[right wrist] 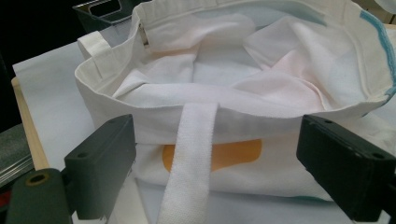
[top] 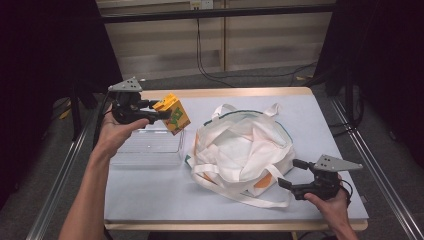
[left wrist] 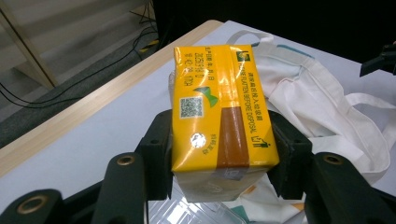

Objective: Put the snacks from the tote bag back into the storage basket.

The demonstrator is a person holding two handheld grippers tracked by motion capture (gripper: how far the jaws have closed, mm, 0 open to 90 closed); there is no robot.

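The left gripper [top: 159,113] is held up over the table's [top: 150,200] far left, forearm stretched forward, its jaws clamped on the sides of one carton [top: 173,113], which is carried in the air above a tray [top: 145,150]. The right gripper [top: 291,173] is kept low at the near right, jaws spread wide apart just beside the bag [top: 240,150], nothing pinched. One carton, one tray, one bag are counted. The carton is a glossy yellow box; the tray is clear, ribbed plastic; the bag is limp white cloth with straps.
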